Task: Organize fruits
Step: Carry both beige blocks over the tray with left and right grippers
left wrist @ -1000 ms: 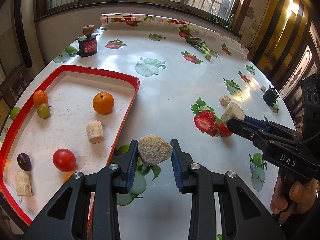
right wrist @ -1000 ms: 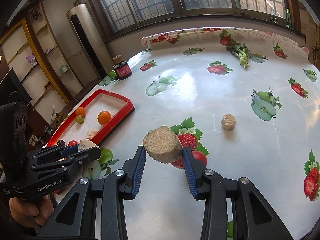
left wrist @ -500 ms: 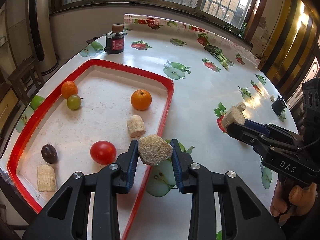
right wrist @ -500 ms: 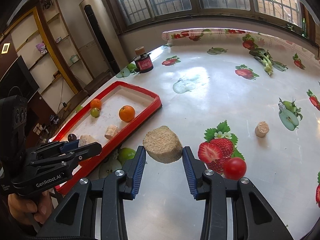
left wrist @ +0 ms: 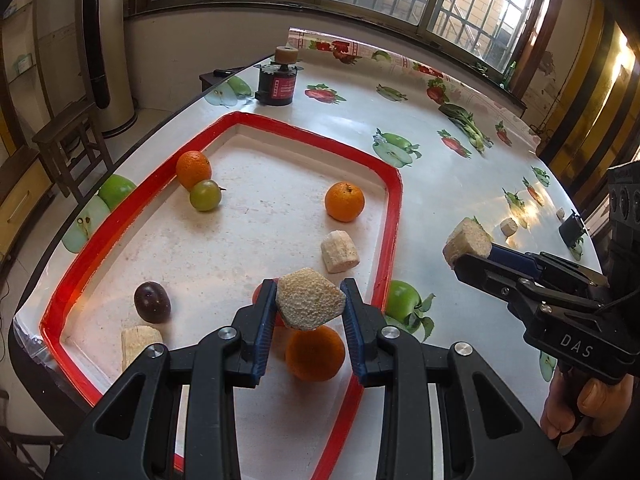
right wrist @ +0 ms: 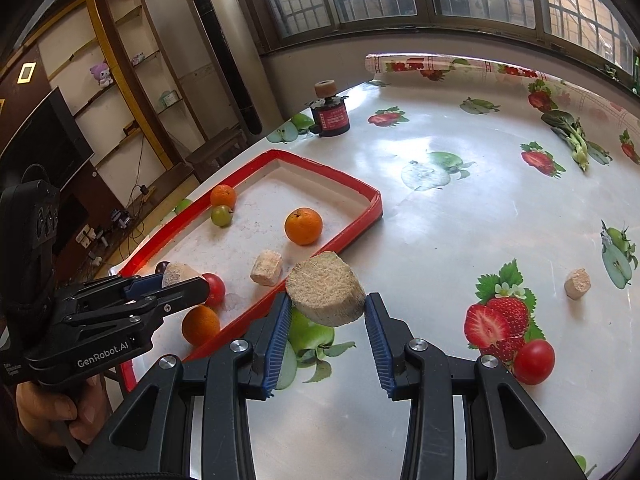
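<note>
While each hand-held gripper [left wrist: 309, 305] [right wrist: 325, 309] clamps a rough beige chunk [left wrist: 310, 303] (fibrous, pale), oranges [left wrist: 344, 201] sit trayed.

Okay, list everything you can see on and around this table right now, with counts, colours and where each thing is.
Tray: one, red rim, table's left.
Oranges: three, orange, in tray.
Green fruit: one, in tray, touching far orange.
Dark fruit: one, purple, tray's near left.
Tomatoes: two, red; one on table, one in tray.
Fibrous chunks: five, beige; two in tray, one on table, one in each gripper.
Jar: one, dark, red label, far edge.
Table: one, white fruit-print cover.
Left gripper: holds chunk over tray.
Right gripper: holds chunk beside tray.
</note>
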